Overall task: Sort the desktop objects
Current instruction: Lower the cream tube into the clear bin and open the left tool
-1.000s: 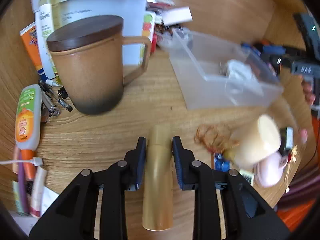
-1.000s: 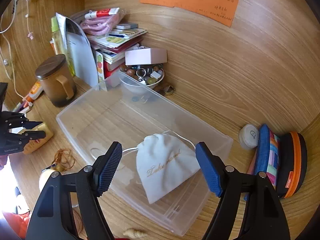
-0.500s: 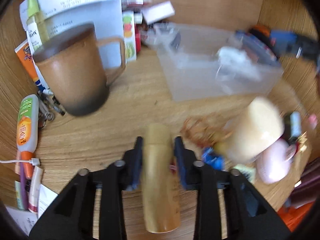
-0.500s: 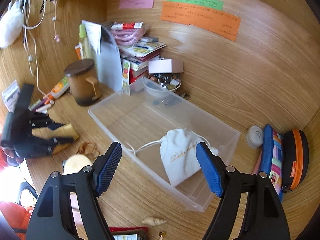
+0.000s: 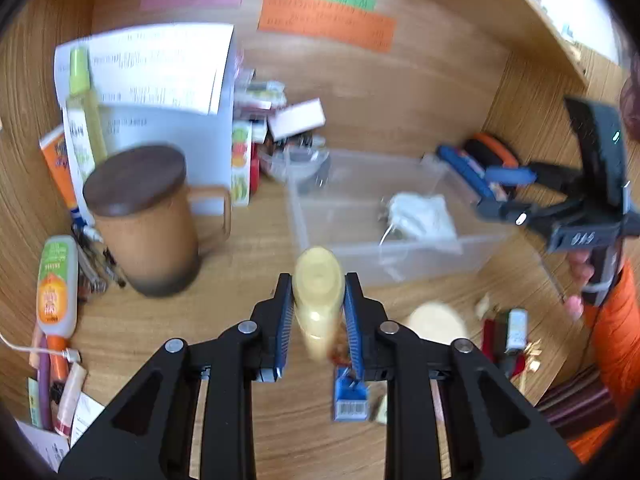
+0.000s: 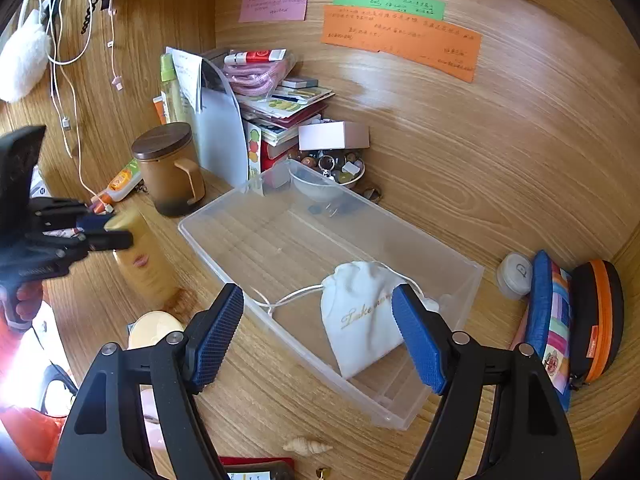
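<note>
My left gripper [image 5: 318, 280] is shut on a golden bottle [image 5: 318, 292], which hangs tilted above the desk; the blue pads press on both of its sides. The right wrist view shows that gripper [image 6: 108, 232] holding the bottle [image 6: 144, 264] left of the clear plastic bin [image 6: 208, 240]. A white drawstring pouch [image 6: 364, 320] lies inside the bin. My right gripper [image 6: 318, 292] hovers open over the bin's near side with nothing between its pads. It also shows at the right [image 5: 500, 192], behind the bin [image 5: 420, 256].
A brown lidded mug [image 5: 148, 220] stands left of the bin, with a glue bottle [image 5: 56, 284] and pens beside it. Stacked books and a bowl of trinkets [image 6: 332, 168] sit behind. A striped pencil case [image 6: 552, 320] lies right, a cream round object [image 5: 436, 320] and a shell [image 6: 308, 446] in front.
The left gripper has closed onto the golden bottle and lifted it off the desk, tipping upward so the back wall comes into view. The right gripper drew back a little from the bin.
</note>
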The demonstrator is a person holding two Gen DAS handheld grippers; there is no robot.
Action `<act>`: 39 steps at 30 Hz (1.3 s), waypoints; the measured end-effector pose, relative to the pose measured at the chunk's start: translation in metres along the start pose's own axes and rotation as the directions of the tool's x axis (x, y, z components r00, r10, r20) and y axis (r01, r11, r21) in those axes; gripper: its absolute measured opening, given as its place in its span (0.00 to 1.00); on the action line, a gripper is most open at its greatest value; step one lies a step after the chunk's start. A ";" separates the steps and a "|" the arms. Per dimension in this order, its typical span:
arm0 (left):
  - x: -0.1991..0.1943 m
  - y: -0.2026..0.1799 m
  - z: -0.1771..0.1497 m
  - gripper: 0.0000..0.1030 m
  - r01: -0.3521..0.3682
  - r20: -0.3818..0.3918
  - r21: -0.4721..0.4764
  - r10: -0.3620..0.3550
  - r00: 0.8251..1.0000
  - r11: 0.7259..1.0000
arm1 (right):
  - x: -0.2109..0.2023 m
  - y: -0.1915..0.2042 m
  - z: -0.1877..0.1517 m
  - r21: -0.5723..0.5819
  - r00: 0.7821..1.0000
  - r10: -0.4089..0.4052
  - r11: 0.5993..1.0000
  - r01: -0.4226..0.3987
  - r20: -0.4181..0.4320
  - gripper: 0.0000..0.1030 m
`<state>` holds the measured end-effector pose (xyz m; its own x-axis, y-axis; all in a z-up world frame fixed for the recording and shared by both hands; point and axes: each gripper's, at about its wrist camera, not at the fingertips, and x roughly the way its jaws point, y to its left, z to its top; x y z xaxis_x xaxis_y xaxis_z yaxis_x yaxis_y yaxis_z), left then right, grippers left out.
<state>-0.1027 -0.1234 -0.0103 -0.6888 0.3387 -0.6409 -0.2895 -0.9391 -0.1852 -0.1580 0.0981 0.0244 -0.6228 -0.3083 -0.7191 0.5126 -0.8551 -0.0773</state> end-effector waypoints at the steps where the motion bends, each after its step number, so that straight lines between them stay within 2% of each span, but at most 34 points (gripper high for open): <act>1: -0.004 -0.001 0.005 0.23 0.006 0.017 -0.002 -0.006 1.000 1.000 | 0.001 -0.001 0.000 0.002 1.000 0.004 1.000 -0.004 0.001 0.72; 5: -0.011 -0.012 0.034 0.23 0.041 0.080 0.011 -0.042 0.996 0.999 | 0.003 -0.006 0.002 0.012 1.000 0.015 1.000 -0.015 0.007 0.72; 10: -0.015 -0.034 0.075 0.23 0.063 0.121 0.077 -0.072 0.990 0.995 | 0.003 -0.014 0.005 0.035 0.999 0.032 0.999 -0.033 0.027 0.72; 16: 0.022 -0.049 0.103 0.23 0.052 0.077 0.109 -0.060 0.995 0.993 | 0.002 -0.025 0.005 0.053 0.998 0.039 0.998 -0.042 0.054 0.72; 24: 0.089 -0.048 0.097 0.23 0.053 -0.071 0.087 -0.047 0.996 0.995 | 0.014 -0.038 0.001 0.080 0.999 0.039 0.996 -0.041 0.027 0.72; 27: 0.103 -0.045 0.092 0.23 0.056 -0.103 0.077 -0.048 0.994 0.995 | 0.016 -0.041 0.000 0.083 0.999 0.038 0.996 -0.039 0.022 0.72; 32: 0.113 -0.047 0.087 0.23 0.014 -0.140 0.102 0.000 0.990 0.995 | 0.017 -0.041 -0.001 0.085 0.999 0.042 0.995 -0.043 0.016 0.72; 34: 0.108 -0.047 0.086 0.23 0.019 -0.130 0.101 -0.005 0.991 0.995 | 0.015 -0.039 -0.002 0.083 0.999 0.041 0.996 -0.042 0.015 0.72; 36: 0.099 -0.048 0.087 0.27 0.017 -0.117 0.108 -0.004 0.993 0.994 | 0.012 -0.037 -0.004 0.081 0.999 0.036 0.996 -0.038 0.017 0.72; 39: 0.085 -0.053 0.086 0.41 -0.008 -0.096 0.135 0.021 0.995 0.991 | 0.005 -0.032 -0.006 0.078 0.999 0.024 0.997 -0.025 0.022 0.72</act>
<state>-0.2030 -0.0394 0.0087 -0.6279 0.3119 -0.7130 -0.3709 -0.9254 -0.0782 -0.1741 0.1262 0.0190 -0.6234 -0.3377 -0.7052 0.4804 -0.8770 -0.0047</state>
